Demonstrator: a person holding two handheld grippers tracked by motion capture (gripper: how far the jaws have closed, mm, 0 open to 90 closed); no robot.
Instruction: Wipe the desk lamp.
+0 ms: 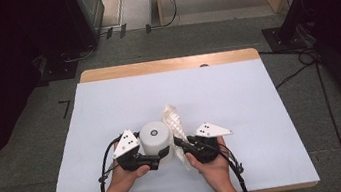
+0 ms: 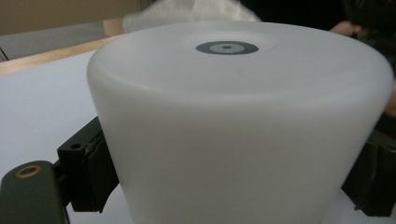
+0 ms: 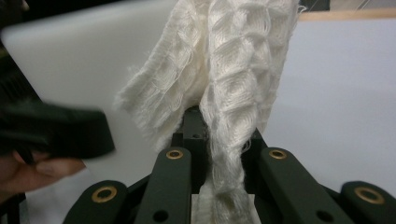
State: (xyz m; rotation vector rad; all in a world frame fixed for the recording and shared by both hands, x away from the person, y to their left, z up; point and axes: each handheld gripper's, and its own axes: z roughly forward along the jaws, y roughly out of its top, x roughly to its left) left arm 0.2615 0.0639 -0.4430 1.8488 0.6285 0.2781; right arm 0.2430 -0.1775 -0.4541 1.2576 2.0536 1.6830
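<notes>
**Grippers hold cup and cloth side by side**

High view: left gripper point(image 1: 162, 153) clamps the white cup point(image 1: 156, 137), bottom up, steadying it near the table's point(image 1: 110, 109) 6 o'clock edge. Right gripper point(image 1: 181, 144) pinches the cloth point(image 1: 173, 121), which trails to 12 o'clock, touching the cup's 3 o'clock side, probably for wiping. Open room from 9 round to 3 o'clock.

Left gripper view: pads point(image 2: 95, 175) press both sides of the cup point(image 2: 243, 130); cloth point(image 2: 196, 9) peeks behind at 12.

Right gripper view: jaws closed on the cloth point(image 3: 233, 84), cup point(image 3: 79, 60) at 10 o'clock, bare table point(image 3: 345, 93) at 2.
</notes>
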